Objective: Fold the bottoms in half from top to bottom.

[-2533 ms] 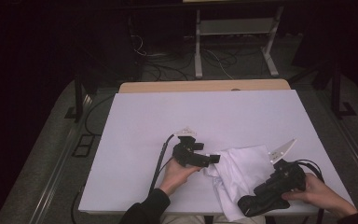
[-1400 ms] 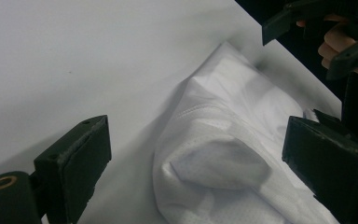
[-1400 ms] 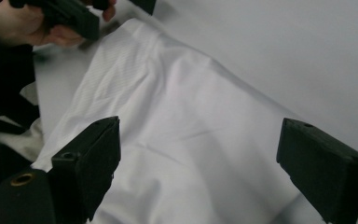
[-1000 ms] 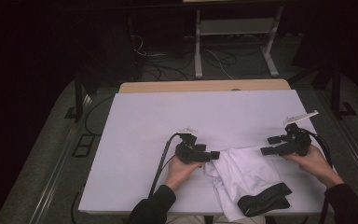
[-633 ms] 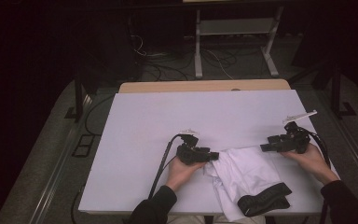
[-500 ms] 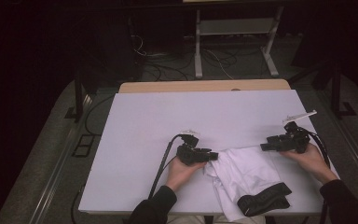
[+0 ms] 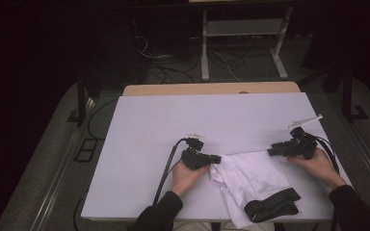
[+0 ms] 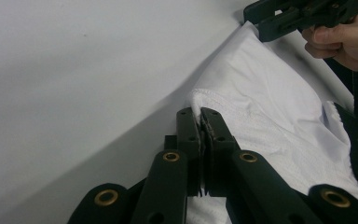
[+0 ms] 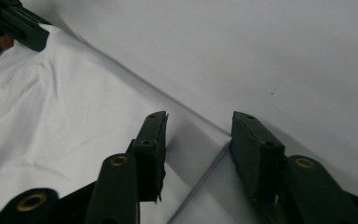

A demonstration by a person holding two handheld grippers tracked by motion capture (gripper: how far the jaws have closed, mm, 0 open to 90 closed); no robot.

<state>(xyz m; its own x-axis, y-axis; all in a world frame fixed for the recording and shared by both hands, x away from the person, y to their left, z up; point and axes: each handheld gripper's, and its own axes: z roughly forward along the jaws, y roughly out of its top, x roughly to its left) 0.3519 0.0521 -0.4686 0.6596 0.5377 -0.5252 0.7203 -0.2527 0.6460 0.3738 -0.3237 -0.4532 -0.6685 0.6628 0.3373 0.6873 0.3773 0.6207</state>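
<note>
Left gripper point(image 7: 214, 158) sits at about 6 o'clock on the white table point(image 7: 173, 125), jaws pressed together on the left corner of the white garment point(image 7: 250, 175); the left gripper view shows the stitched hem pinched between the pads, jaws having just closed. Garment lies crumpled toward 5 o'clock, near the front edge, with its black waistband point(image 7: 271, 204) at the bottom right. Right gripper point(image 7: 271, 151) is at about 4 o'clock, jaws partly apart and just been closing, straddling the garment's right corner; pads not yet pressing on the cloth in the right gripper view.
</note>
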